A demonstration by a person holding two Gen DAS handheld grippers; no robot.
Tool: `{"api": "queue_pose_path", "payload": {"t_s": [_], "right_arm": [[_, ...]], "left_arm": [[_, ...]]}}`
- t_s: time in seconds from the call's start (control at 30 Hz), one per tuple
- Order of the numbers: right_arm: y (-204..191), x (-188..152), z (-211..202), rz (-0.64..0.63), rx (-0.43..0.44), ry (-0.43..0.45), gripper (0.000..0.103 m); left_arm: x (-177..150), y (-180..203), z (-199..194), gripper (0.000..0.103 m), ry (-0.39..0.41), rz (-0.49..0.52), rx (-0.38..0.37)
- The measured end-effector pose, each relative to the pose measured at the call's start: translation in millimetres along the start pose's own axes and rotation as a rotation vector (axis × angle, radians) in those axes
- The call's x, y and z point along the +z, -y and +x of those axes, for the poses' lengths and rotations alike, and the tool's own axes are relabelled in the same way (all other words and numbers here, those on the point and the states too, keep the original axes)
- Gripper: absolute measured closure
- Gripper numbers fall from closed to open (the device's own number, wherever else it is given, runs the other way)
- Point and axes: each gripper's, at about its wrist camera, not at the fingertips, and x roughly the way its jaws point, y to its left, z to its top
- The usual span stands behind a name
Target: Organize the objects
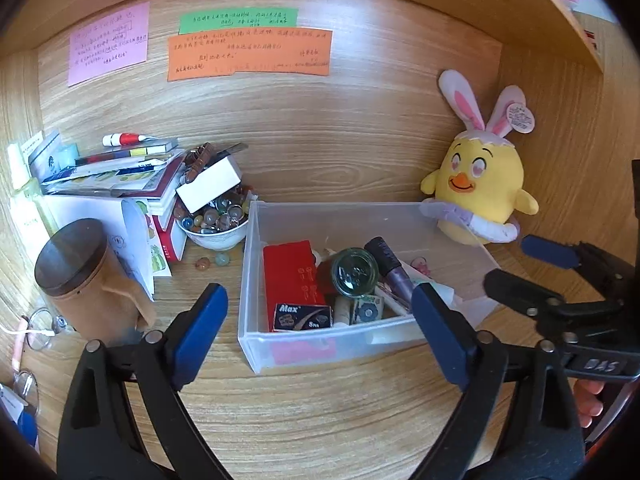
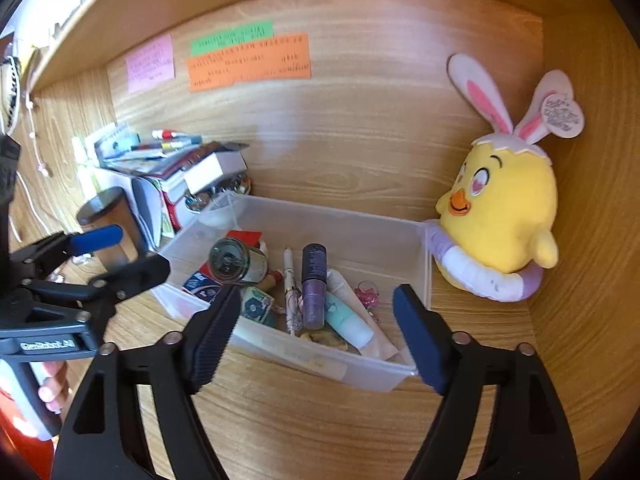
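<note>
a: nearest in the left wrist view is the left gripper. its blue pads stand wide apart and hold nothing; the near wall of the bin shows between them, not touched.

b: in the right wrist view the right gripper is the same: fingers spread wide, empty, and the bin lies past them on the desk.

a: each view also catches the other gripper at its edge. mine shows the right one at the right side, with a bit of a hand under it.

b: mine shows the left one at the left side, also with fingertips below it.

a: inside the bin i see a red box, a small "max" box, a glass jar on its side and a purple tube.

b: the red box is nearly hidden for me behind the jar. but i see a mint tube, a pen and a pink trinket, which your view hardly shows.

a: left of the bin, i have a brown cup with a dark lid, a bowl of marbles with a few marbles loose on the desk, and a pile of books.

b: for me that pile is blurred and the bowl is mostly hidden.

a: far right, a yellow plush chick with rabbit ears stands just behind the bin's far corner.

b: it is bigger in my view, in profile. on the back wall are pink, green and orange notes; i cannot read them.
</note>
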Motion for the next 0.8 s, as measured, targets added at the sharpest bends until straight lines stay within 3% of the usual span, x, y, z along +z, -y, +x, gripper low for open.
{"api": "queue_pose_path", "payload": {"t_s": [0.3,0.8], "right_arm": [[2,-19,-26,0.023,-0.003,0.022,0.006],[4,-45,-34,0.053,0.013,-0.001,0.006]], "left_arm": [[-19,3,-15,0.004,0.029,-0.004,-0.025],[-35,15,-33,0.003,0.036,0.014,-0.032]]}}
